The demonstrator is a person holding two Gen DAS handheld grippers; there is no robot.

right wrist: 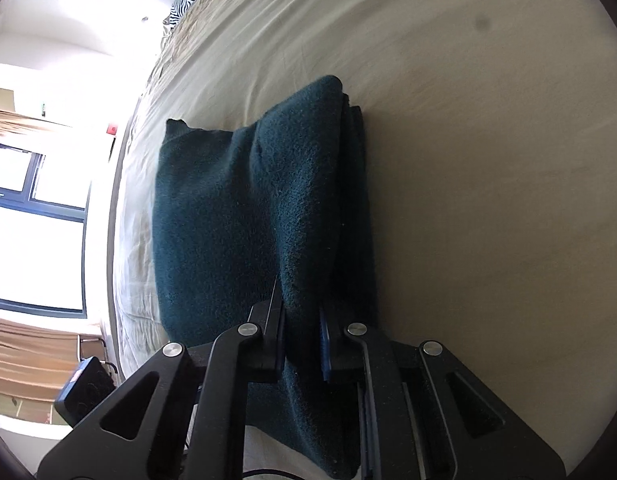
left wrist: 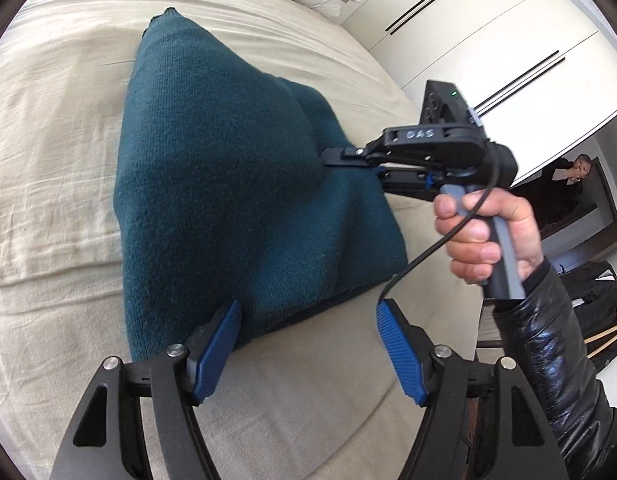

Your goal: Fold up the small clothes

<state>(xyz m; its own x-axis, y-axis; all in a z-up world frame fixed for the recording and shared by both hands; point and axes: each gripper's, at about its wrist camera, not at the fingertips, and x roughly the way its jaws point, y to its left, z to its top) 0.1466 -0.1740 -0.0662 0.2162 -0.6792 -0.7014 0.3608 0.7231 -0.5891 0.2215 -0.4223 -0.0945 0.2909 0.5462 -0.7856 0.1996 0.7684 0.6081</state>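
Teal knit, thick and fuzzy: the folded sweater [left wrist: 228, 184] lies on the beige sheet [left wrist: 48, 160] of the bed, with wide bare sheet on its far side and the bed's edge near your right hand [left wrist: 488, 236]. Your right gripper [right wrist: 302, 344] is clenched on the sweater's side fold, lifting that edge. Your left gripper [left wrist: 308, 344] hangs released, jaws spread, one blue ribbed pad [left wrist: 216, 352] touching the sweater's near corner
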